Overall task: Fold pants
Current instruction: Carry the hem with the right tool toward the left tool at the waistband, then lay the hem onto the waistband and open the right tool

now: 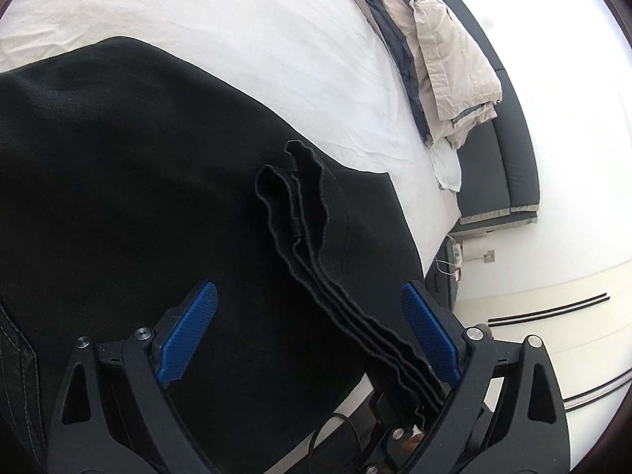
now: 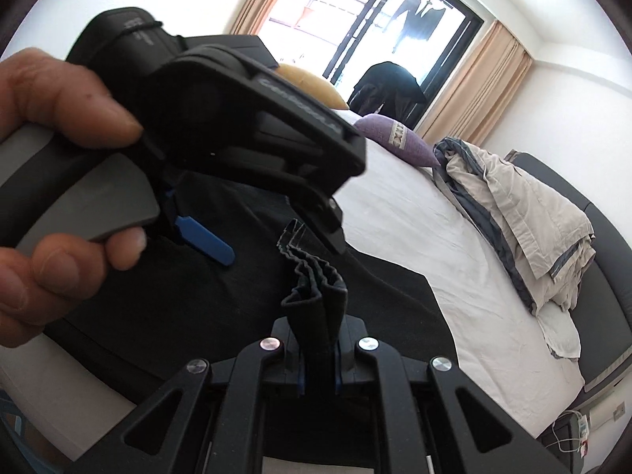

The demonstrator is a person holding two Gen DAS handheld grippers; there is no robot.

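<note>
Right wrist view: right tool (image 2: 318, 359) pinched the bunched waistband (image 2: 316, 288); left tool (image 1: 310, 339) gaped wide beside it; pants (image 1: 118, 177) half folded on the bed (image 1: 237, 31), judging by layers.

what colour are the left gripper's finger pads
Blue, textured pads; clearest in the left wrist view.

Home bedroom: bed (image 2: 454, 245); curtains (image 2: 474, 91)
</note>
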